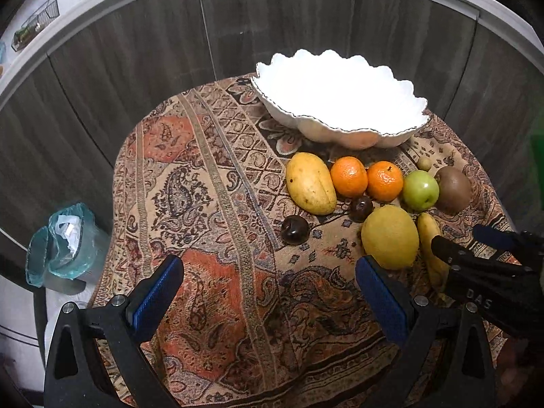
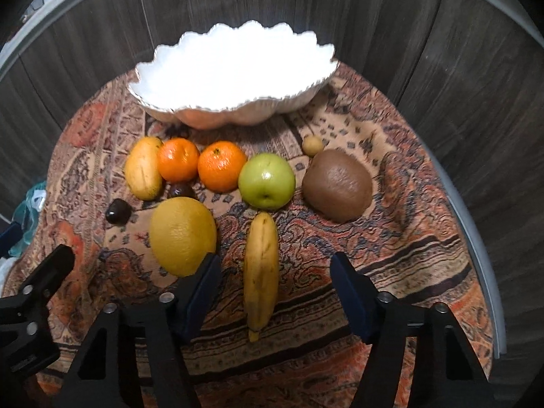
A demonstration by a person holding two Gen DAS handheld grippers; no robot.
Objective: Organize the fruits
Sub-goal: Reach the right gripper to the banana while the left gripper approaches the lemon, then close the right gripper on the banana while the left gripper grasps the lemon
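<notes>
The right gripper (image 2: 272, 272) hangs over the banana (image 2: 261, 272), jaws parted, one on each side and clear of the peel. The left gripper (image 1: 268, 282) gapes wide above bare patterned cloth (image 1: 210, 176). Beyond — lemon (image 2: 183, 234), green apple (image 2: 267, 180), kiwi (image 2: 336, 185), two oranges (image 2: 178, 159), then the empty white bowl (image 2: 234, 115).

A patterned tablecloth (image 1: 210, 204) spreads beneath the jaws; a plastic-lined bin (image 1: 66, 241) stands left of them, wooden panels (image 1: 136, 51) beyond
</notes>
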